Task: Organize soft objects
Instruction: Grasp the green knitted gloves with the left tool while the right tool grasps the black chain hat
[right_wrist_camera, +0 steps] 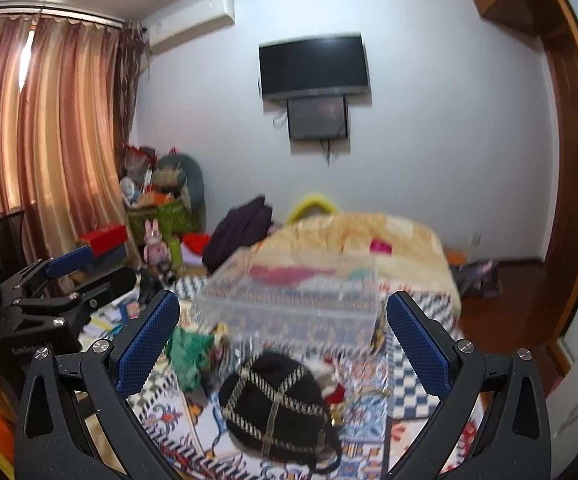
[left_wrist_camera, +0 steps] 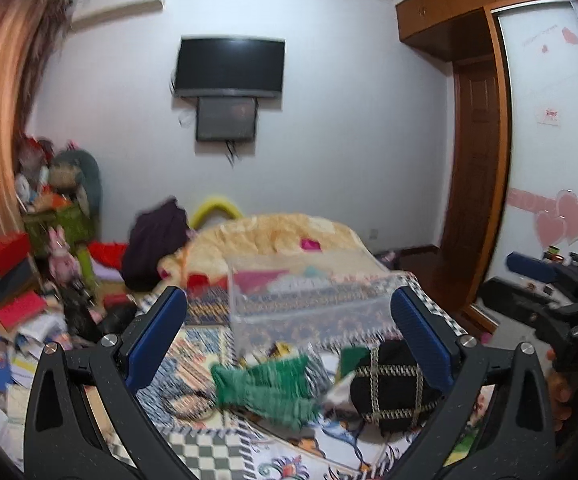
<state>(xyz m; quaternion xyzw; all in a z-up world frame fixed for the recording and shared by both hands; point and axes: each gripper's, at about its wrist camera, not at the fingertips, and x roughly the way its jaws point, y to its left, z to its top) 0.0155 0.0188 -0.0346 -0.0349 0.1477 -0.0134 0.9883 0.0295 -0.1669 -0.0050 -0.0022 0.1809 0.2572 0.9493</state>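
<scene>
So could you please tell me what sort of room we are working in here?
Most likely a bedroom in a home: a bed with a patterned cover and blanket, a wall-mounted television, and a built-in wardrobe beside curtains.

We get even, soft indoor light in both views, w/ no hard shadows. Daylight glows thru the curtains (right_wrist_camera: 49, 128), brightest at a slit near the top. Both frames show motion blur: the clear box (right_wrist_camera: 293, 300) and green knit (left_wrist_camera: 265, 390) smear badly, the TV (left_wrist_camera: 229, 66) has soft edges. Heavy fisheye bends the wardrobe (left_wrist_camera: 477, 160) and wall lines; corners vignette to black. Faint glare on the wardrobe's white panel.
</scene>
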